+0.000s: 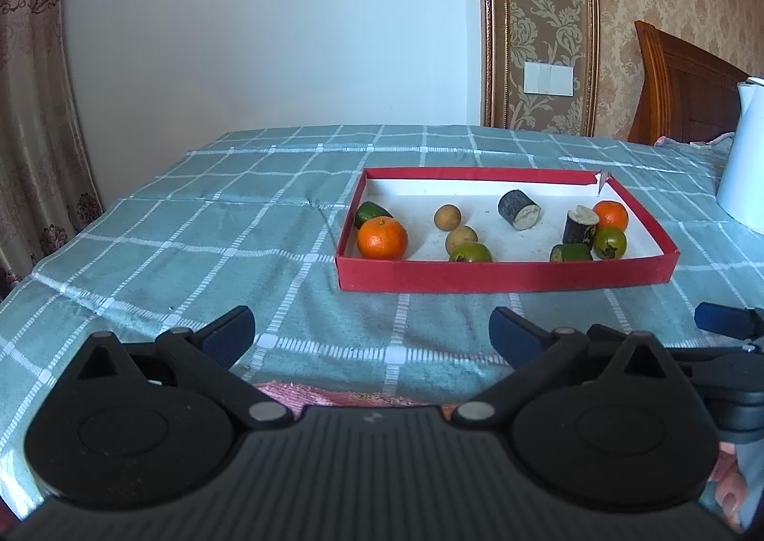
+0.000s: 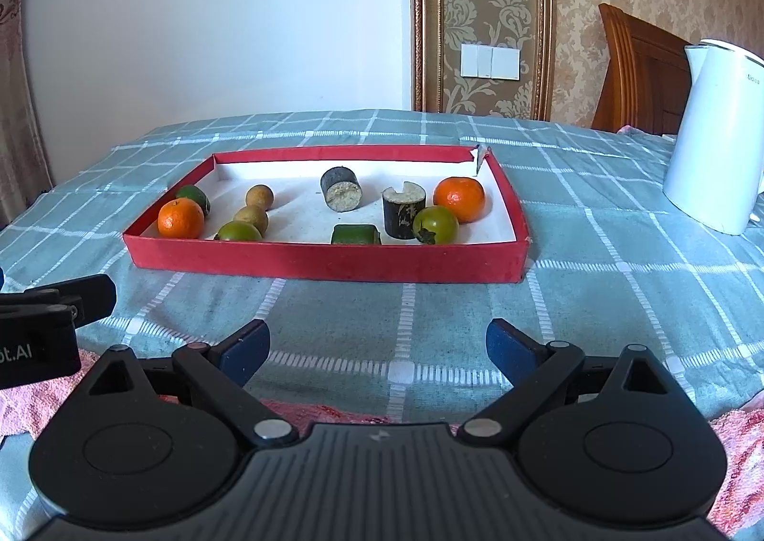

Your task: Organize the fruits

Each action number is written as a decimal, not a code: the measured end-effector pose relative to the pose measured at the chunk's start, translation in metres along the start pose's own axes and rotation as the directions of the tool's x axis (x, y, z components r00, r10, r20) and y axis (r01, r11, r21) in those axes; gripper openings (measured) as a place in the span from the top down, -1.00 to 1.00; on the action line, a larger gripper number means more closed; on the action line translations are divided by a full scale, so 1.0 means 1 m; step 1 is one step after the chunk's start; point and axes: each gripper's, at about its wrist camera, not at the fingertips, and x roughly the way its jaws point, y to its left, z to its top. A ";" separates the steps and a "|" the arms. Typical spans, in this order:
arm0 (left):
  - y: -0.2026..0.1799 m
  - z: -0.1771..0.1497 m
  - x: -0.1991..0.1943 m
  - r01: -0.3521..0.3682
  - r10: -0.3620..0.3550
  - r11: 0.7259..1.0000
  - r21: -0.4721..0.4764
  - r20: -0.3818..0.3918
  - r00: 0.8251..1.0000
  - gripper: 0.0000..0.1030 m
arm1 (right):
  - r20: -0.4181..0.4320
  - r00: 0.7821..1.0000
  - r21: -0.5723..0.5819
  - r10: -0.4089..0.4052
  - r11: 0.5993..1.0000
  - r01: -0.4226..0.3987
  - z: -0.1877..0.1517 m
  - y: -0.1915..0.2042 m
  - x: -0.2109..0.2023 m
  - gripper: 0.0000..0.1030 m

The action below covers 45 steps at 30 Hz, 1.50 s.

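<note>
A red tray [image 1: 501, 276] [image 2: 329, 261] with a white floor lies on the checked cloth. It holds two oranges [image 1: 382, 238] [image 2: 459, 199], two tan round fruits [image 1: 447, 217] [image 2: 259, 197], green fruits [image 1: 609, 242] [image 2: 435, 225] and two dark cut stalk pieces [image 1: 519, 210] [image 2: 403, 212]. My left gripper [image 1: 372, 333] is open and empty, in front of the tray's left end. My right gripper [image 2: 377, 347] is open and empty, in front of the tray's middle. Each gripper's edge shows in the other's view.
A white electric kettle [image 2: 711, 135] [image 1: 742, 168] stands right of the tray. A pink towel [image 2: 334, 412] lies at the table's near edge. A wooden headboard [image 2: 640, 68] and wall are behind; a curtain [image 1: 33, 111] hangs at the left.
</note>
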 end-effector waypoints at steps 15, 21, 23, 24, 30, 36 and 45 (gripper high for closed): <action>0.001 0.000 0.002 0.007 -0.007 1.000 -0.006 -0.011 1.000 -1.00 | -0.006 1.000 0.000 0.000 1.000 0.000 0.000 0.000 0.002 -0.90; 0.002 0.000 0.006 0.010 -0.010 1.000 -0.002 -0.019 1.000 -1.00 | -0.008 1.000 0.001 0.007 1.000 -0.007 0.000 0.000 0.003 -0.90; 0.001 0.000 0.008 0.013 -0.013 1.000 0.001 -0.027 1.000 -1.00 | -0.006 1.000 -0.001 0.009 1.000 -0.009 0.000 0.000 0.003 -0.90; 0.002 0.000 0.009 0.018 -0.018 1.000 -0.001 -0.029 0.999 -1.00 | -0.004 1.000 -0.002 0.009 1.000 -0.009 0.000 0.000 0.003 -0.90; 0.003 0.000 0.009 0.032 -0.032 0.999 -0.011 -0.030 0.999 -1.00 | -0.008 1.000 0.001 0.013 1.000 -0.013 0.000 0.000 0.006 -0.90; 0.006 -0.001 0.013 0.034 -0.036 0.999 -0.037 -0.052 0.998 -1.00 | -0.013 1.000 -0.002 0.015 1.000 -0.015 -0.001 0.000 0.007 -0.90; 0.002 -0.001 0.012 0.015 -0.015 1.000 -0.009 -0.038 0.999 -1.00 | -0.014 1.000 -0.011 0.010 1.000 -0.010 -0.003 0.000 0.010 -0.90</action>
